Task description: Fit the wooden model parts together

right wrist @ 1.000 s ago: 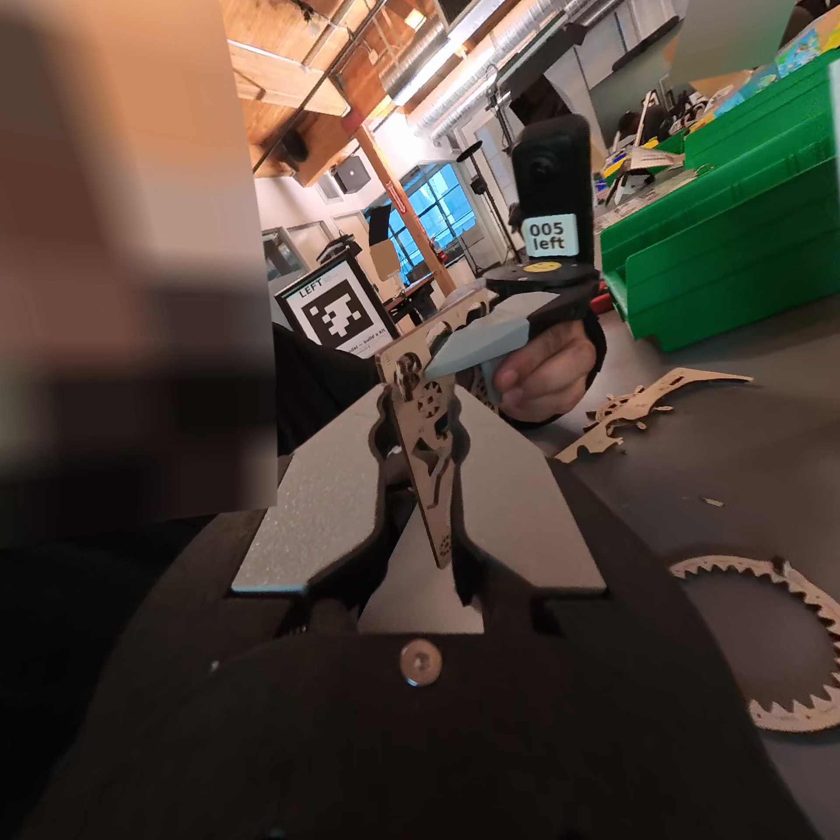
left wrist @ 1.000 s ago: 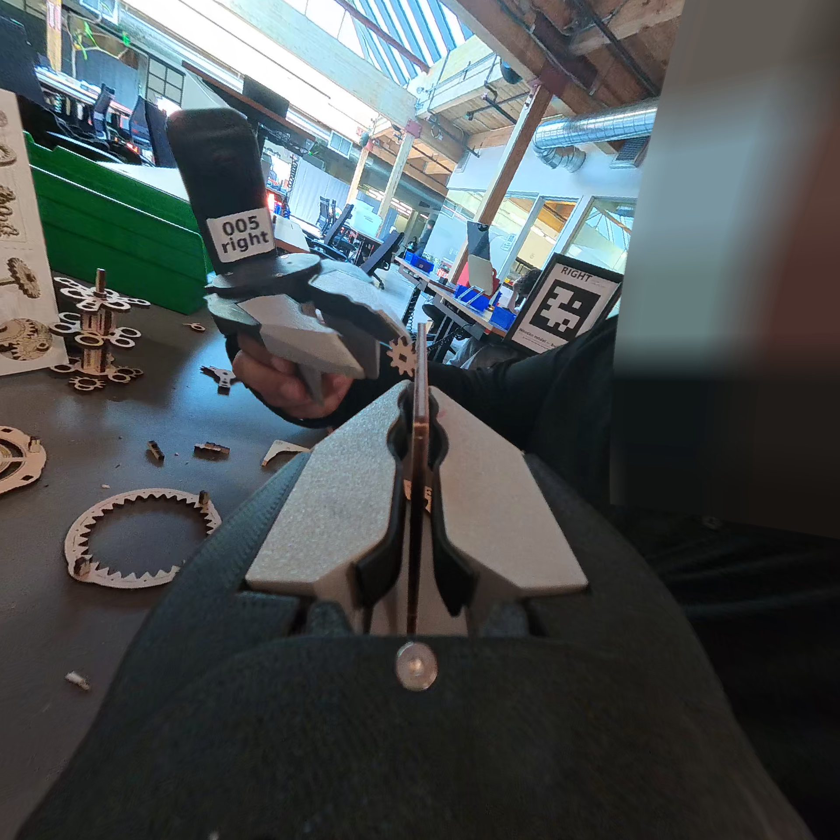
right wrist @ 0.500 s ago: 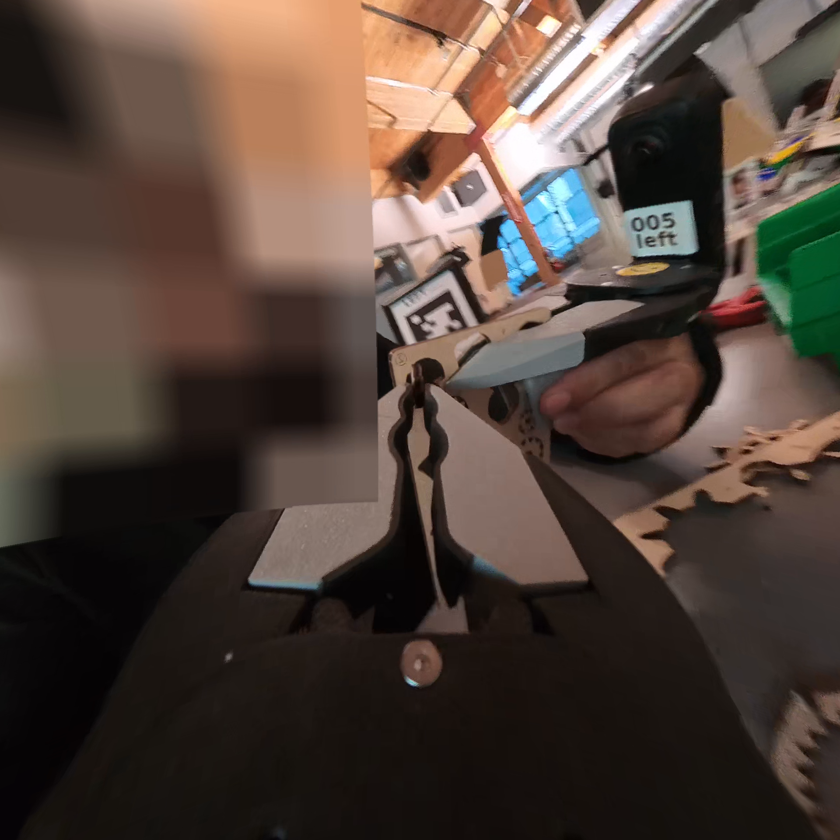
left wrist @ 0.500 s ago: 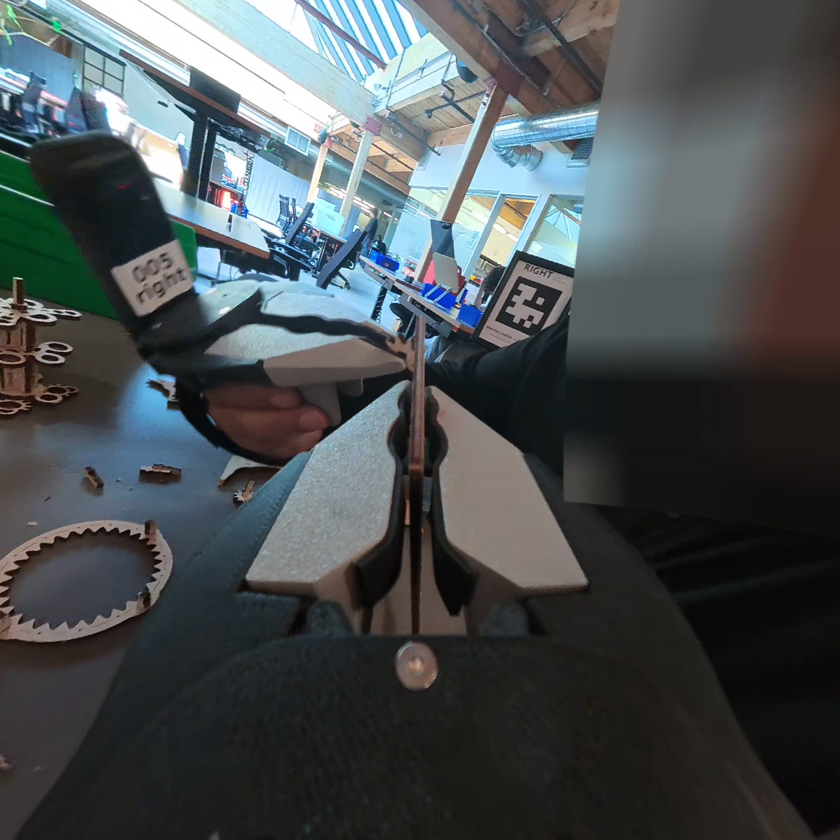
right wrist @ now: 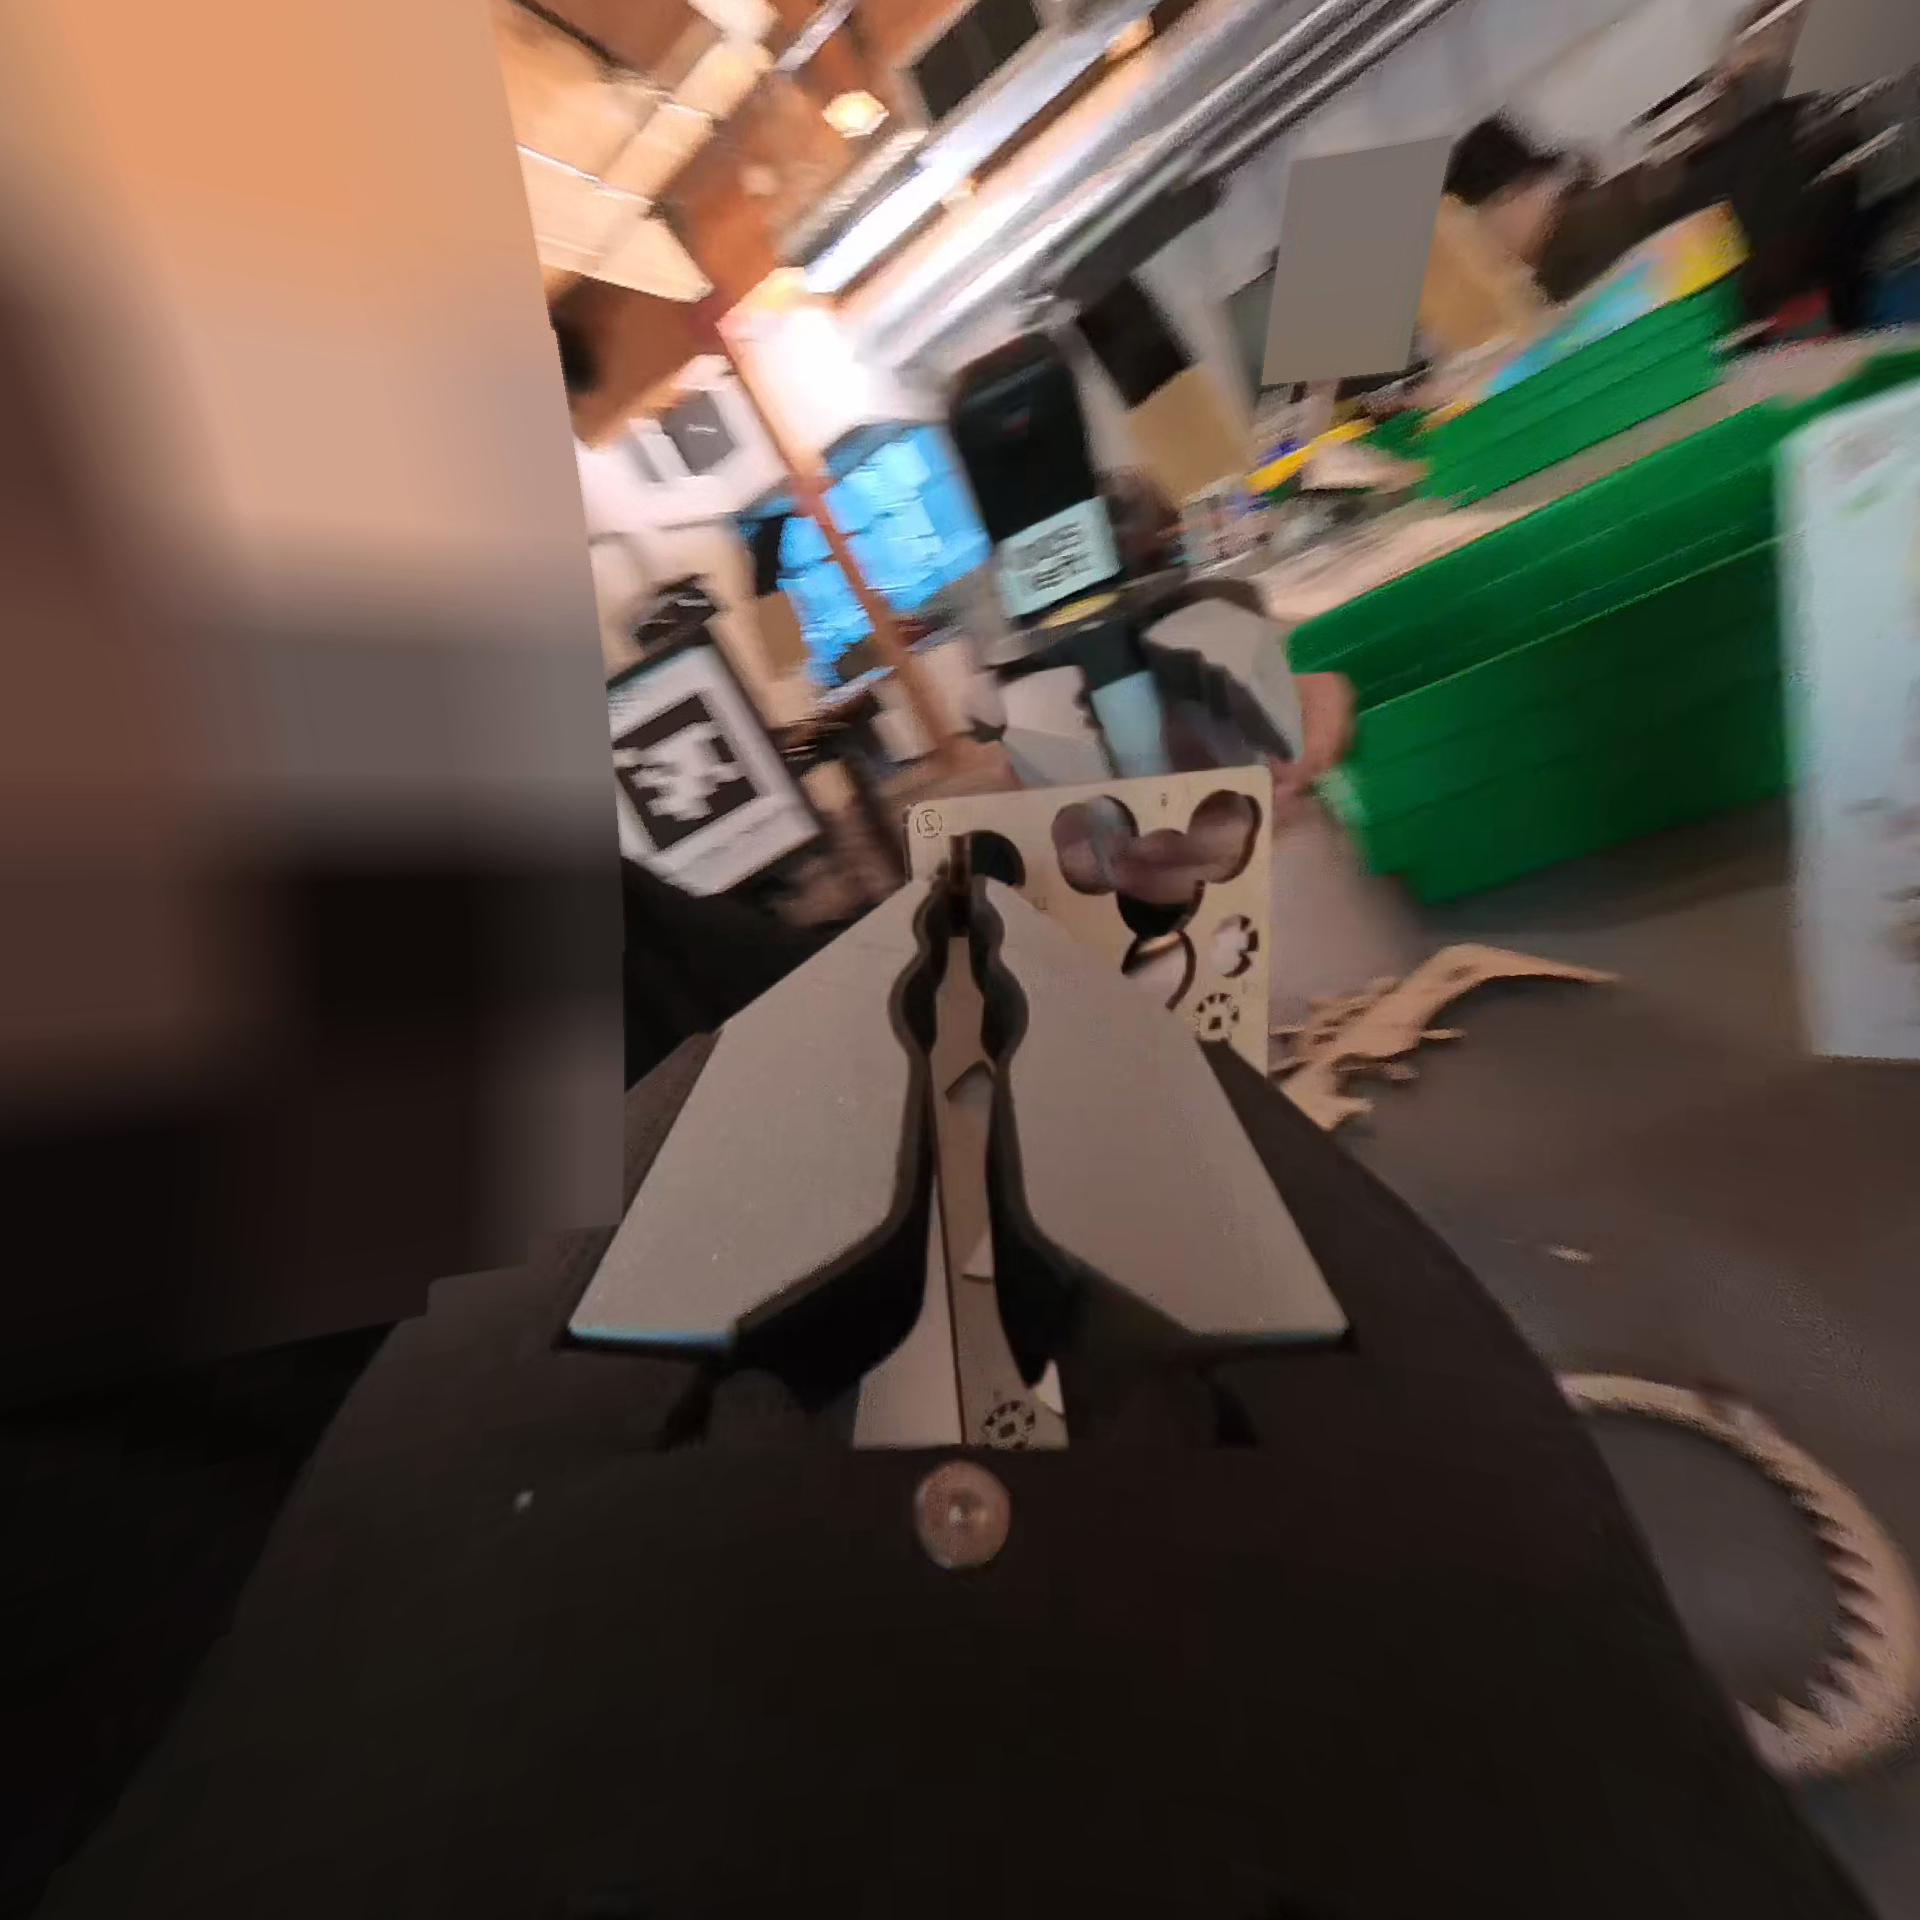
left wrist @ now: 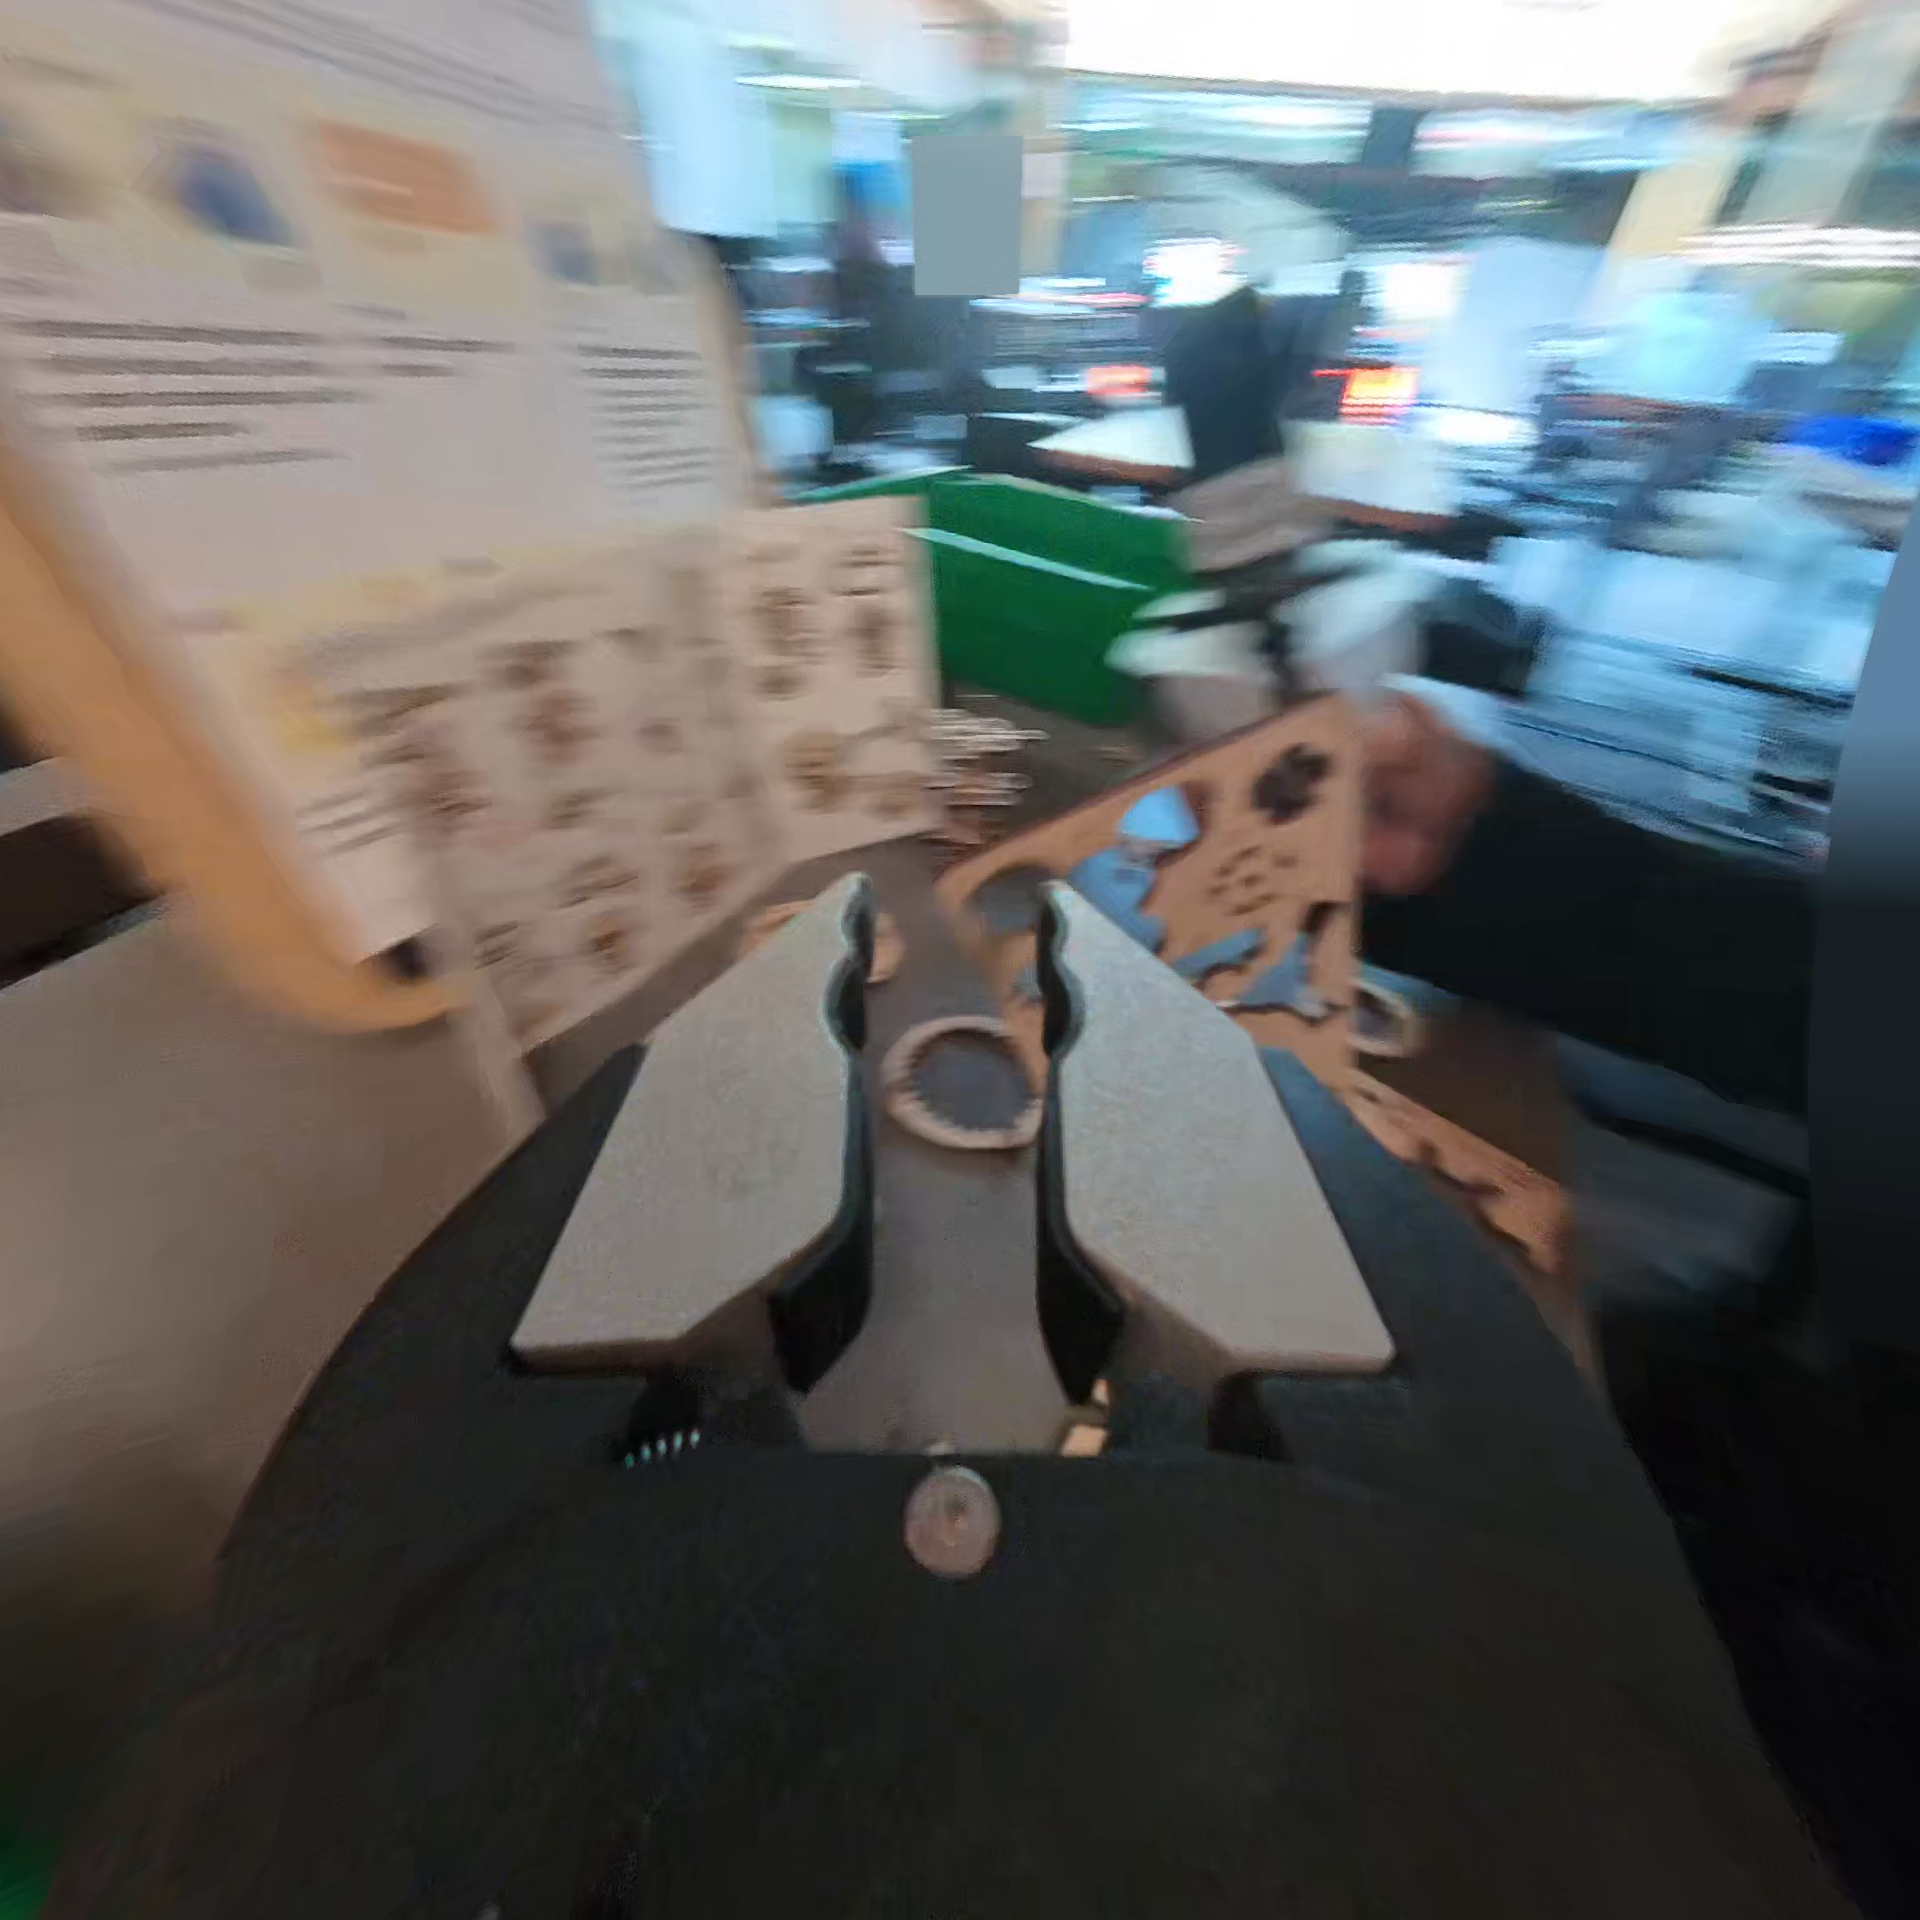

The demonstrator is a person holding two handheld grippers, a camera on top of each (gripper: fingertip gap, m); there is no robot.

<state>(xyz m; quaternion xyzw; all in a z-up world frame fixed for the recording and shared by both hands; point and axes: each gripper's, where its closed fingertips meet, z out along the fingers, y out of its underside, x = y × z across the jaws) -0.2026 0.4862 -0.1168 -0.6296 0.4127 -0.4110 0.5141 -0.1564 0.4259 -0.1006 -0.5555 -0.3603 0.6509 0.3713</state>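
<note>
My left gripper (left wrist: 951, 904) is open and empty, above the dark table. A toothed wooden ring (left wrist: 961, 1081) lies flat on the table and shows between its fingers. My right gripper (right wrist: 956, 862) is shut on a thin wooden parts sheet (right wrist: 1195, 883) with cut-out holes, held upright on edge. The same sheet (left wrist: 1236, 862) shows in the left wrist view, to the right of my left gripper, with a hand (left wrist: 1423, 800) behind it. The left gripper (right wrist: 1132, 675) appears blurred behind the sheet in the right wrist view. Both views are motion-blurred.
A printed instruction sheet (left wrist: 644, 748) stands at the left of the table. Green bins (right wrist: 1579, 707) stand at the back. A wooden offcut (right wrist: 1434, 997) and a toothed ring (right wrist: 1787, 1579) lie on the table at right. A marker board (right wrist: 696, 779) stands behind.
My left gripper has let go of the wooden sheet, opened and swung left toward the table. My right gripper now holds the sheet alone, gripped deeper between its fingers.
</note>
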